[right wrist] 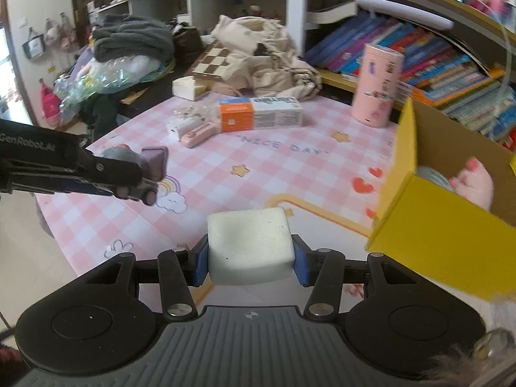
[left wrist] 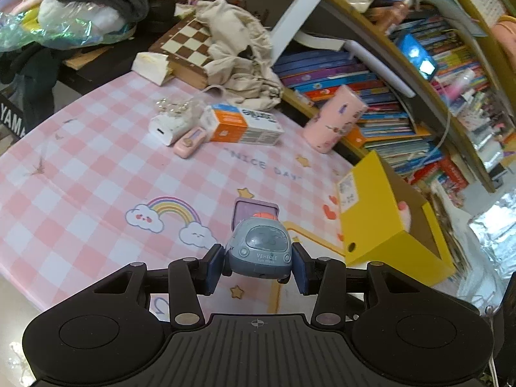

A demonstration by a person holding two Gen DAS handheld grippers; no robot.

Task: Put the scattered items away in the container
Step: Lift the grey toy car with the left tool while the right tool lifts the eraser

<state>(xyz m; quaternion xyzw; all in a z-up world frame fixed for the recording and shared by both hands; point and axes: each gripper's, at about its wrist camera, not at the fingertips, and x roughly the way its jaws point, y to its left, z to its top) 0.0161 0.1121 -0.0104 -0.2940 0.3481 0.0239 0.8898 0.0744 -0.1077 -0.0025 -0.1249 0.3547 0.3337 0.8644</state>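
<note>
1. Pink-and-white checked mat covers the tabletop, printed with a rainbow, stars and "NICE DAY".
2. Yellow cardboard box – the container – sits open at the mat's right edge, holding a pink plush paw and something grey beside it.
3. Cream cloth bag lies crumpled at the far side, partly over a chessboard.
4. Pink cylinder tin stands upright near the bookshelf, beyond the box.
5. Orange-and-white carton lies on its side mid-mat; just left of it are a white charger and a small pink case, close together.
6. White rounded block is clamped between the blue pads of the right gripper, held above the mat just left of the box.
7. Blue-grey toy truck, marked "VEHICLE", with a purple rear bucket, is pinched by its sides in the left gripper – lifted over the mat, left of the box.
</note>
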